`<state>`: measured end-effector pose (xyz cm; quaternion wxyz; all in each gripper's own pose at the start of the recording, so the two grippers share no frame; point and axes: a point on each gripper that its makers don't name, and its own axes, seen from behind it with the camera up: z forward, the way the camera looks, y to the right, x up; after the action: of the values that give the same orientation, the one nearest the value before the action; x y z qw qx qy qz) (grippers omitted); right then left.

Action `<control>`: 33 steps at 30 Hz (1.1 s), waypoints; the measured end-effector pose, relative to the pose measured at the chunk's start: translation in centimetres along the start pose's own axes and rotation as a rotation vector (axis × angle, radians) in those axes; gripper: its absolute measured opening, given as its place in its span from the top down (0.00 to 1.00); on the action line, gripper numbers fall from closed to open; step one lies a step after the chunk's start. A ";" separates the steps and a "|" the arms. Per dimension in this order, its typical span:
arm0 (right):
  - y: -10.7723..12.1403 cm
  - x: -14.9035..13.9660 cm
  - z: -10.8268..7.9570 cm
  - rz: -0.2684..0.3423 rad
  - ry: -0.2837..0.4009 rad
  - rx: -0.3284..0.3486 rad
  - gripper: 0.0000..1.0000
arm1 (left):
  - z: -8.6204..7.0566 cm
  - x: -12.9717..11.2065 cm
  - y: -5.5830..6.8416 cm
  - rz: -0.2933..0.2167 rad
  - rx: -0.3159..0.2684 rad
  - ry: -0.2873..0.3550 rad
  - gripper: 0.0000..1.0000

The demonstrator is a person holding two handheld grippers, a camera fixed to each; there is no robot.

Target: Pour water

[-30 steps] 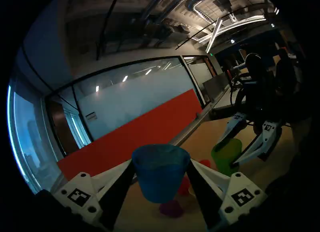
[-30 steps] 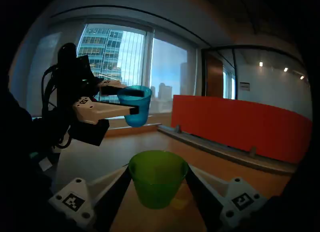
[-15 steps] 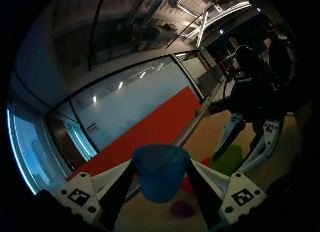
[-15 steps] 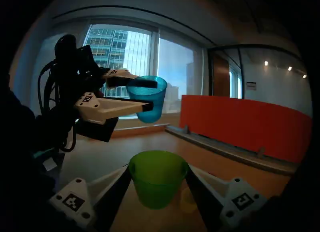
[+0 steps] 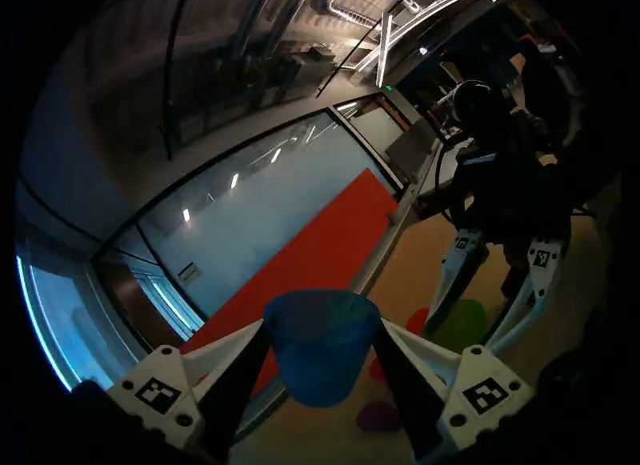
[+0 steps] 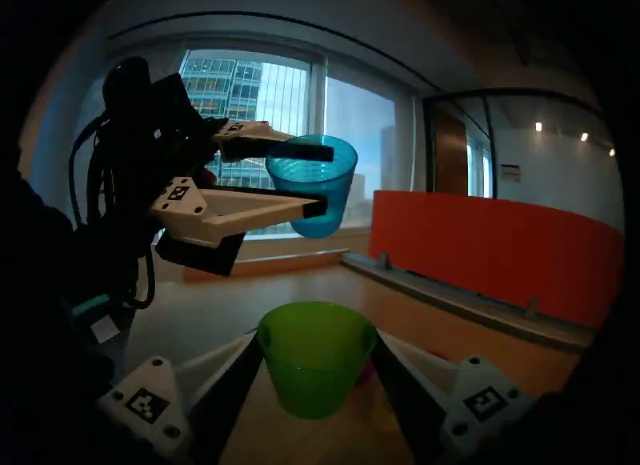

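1. Blue translucent plastic cup [image 6: 310, 177] is pinched between the jaws of the left gripper [image 6: 324, 181]. It is now seen higher and nearer the upper middle of the right gripper view than a second ago.
2. Green translucent plastic cup [image 6: 316, 361] stays clamped by the right gripper [image 6: 316, 335] at lower centre.
3. Blue is thus brought over green, nearly upright; pouring is judged imminent, not begun.
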<state>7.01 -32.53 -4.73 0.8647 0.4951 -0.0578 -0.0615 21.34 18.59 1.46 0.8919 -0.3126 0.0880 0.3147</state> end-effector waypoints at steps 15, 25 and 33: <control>-0.7 0.7 0.8 -0.005 0.011 0.024 0.08 | 0.0 1.0 0.2 0.108 0.001 0.003 0.14; -0.6 0.9 1.0 -0.006 0.016 0.026 0.08 | 0.0 1.2 -0.1 0.160 0.010 0.000 0.14; -0.5 0.9 1.0 -0.006 0.018 0.026 0.08 | 0.2 1.5 -0.2 0.197 0.013 0.001 0.14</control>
<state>7.76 -33.78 -4.63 0.8584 0.5072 -0.0491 -0.0589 22.65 19.37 1.21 0.8587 -0.2967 0.1207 0.4000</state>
